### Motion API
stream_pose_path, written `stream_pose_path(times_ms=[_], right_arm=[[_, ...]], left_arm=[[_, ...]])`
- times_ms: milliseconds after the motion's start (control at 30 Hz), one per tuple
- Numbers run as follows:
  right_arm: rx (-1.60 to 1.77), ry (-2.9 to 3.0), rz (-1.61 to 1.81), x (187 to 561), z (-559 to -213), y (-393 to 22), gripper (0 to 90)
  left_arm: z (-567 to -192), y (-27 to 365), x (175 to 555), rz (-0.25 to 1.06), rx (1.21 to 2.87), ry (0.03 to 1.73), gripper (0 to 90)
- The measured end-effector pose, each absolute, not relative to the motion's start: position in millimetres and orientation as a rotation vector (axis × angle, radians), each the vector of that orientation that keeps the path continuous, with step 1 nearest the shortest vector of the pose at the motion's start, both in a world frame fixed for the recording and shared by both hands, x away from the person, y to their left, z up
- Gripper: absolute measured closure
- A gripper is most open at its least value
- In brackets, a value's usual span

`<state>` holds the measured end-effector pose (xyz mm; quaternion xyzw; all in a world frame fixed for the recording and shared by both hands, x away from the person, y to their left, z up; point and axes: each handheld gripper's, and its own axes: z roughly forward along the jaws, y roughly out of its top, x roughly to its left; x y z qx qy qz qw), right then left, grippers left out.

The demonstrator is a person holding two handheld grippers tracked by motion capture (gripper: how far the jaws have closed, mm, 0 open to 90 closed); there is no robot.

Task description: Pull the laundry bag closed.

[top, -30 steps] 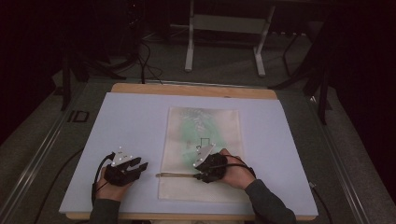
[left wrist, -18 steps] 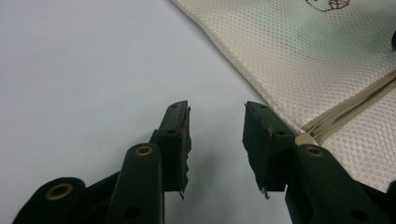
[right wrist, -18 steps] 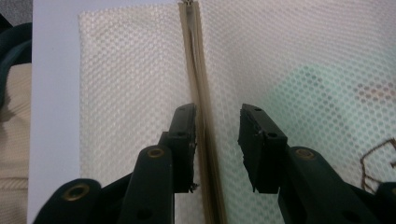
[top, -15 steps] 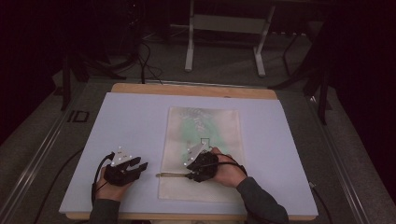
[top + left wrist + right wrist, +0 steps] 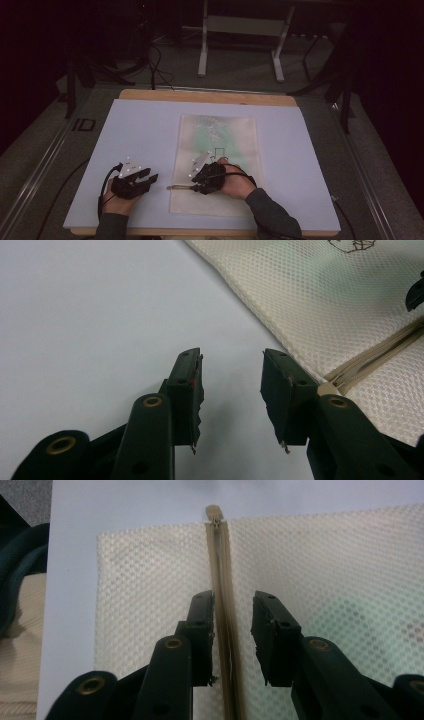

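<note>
Right gripper (image 5: 232, 640) slid left, jaws narrowing, apart, astride mesh bag's (image 5: 325, 565) zipper (image 5: 222, 595)

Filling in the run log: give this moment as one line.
right tongs: open, closing, astride beige zipper of cream mesh bag | left tongs: open, over pale blue mat
</note>
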<state>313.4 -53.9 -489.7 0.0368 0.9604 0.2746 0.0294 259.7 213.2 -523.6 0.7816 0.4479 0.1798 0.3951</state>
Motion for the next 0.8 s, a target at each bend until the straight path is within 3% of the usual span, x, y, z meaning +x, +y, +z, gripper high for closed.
stream_pose_path(times_ms=[800], right_arm=[[0.044, 2.974, 0.854, 313, -493, -16, 74.9]], left_arm=[[-524, 212, 260, 0.453, 1.988, 1.126, 57.5]])
